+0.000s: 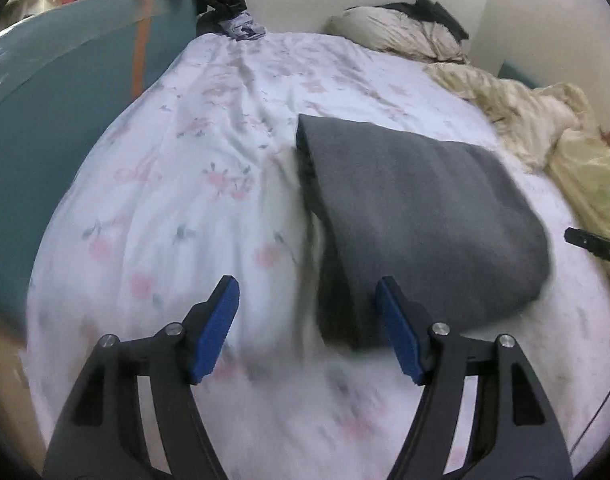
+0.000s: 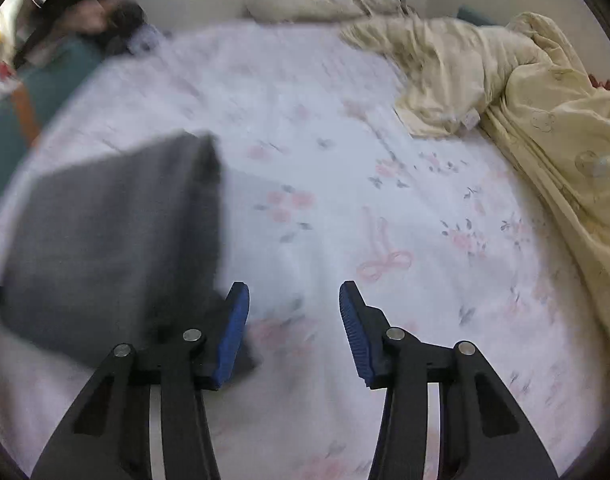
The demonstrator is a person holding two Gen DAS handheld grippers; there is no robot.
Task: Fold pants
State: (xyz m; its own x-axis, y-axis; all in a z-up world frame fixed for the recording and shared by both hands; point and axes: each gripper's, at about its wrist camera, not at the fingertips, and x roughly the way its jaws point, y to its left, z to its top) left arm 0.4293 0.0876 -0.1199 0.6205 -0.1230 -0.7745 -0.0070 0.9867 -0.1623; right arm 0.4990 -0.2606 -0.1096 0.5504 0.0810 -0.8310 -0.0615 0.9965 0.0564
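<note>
Gray pants (image 1: 421, 216) lie folded in a flat stack on the floral bedsheet (image 1: 177, 184), left gripper (image 1: 307, 300) and right gripper (image 2: 293, 304) both spread apart above it, gripping nothing, cream quilt (image 2: 517, 92) bunched at the far side.

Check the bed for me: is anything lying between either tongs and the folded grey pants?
Nothing visible. The grey pants lie flat on the floral sheet, right ahead of the open left tongs and beside the open right tongs.
</note>
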